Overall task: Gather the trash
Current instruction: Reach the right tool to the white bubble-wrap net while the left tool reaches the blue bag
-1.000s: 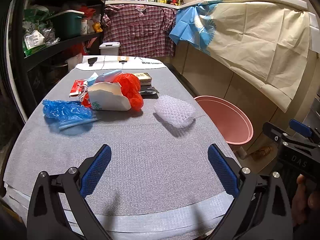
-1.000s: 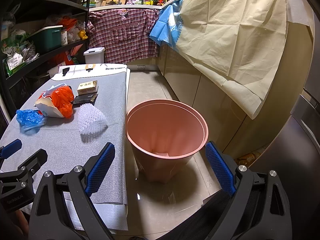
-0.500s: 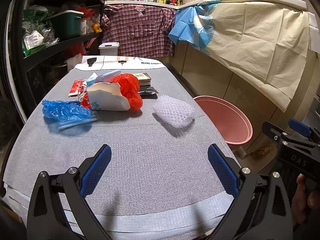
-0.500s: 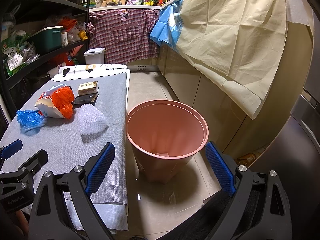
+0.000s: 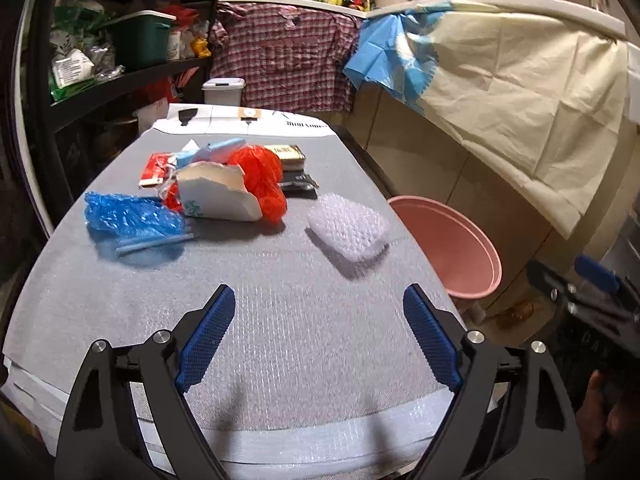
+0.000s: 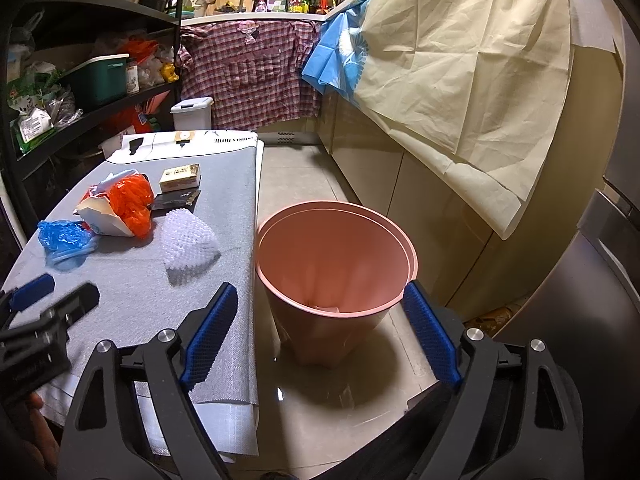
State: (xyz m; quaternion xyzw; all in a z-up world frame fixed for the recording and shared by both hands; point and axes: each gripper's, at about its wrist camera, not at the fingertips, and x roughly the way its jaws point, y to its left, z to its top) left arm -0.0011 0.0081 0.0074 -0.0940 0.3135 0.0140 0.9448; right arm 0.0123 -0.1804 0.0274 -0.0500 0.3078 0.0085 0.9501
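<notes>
Both the left gripper [image 5: 316, 336] and right gripper [image 6: 316, 336] hover empty, fingers apart; the white bubble-wrap pad [image 5: 347, 227] lies nearest the round pink plastic bin [image 6: 336, 264], handy for dropping

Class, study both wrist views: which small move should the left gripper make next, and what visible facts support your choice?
Probably ease the left gripper forward toward the white bubble wrap. Its jaws are open and empty above bare table cover, and that piece is the nearest trash ahead, lying apart from the other litter and closest to the pink bin beside the table.
</notes>
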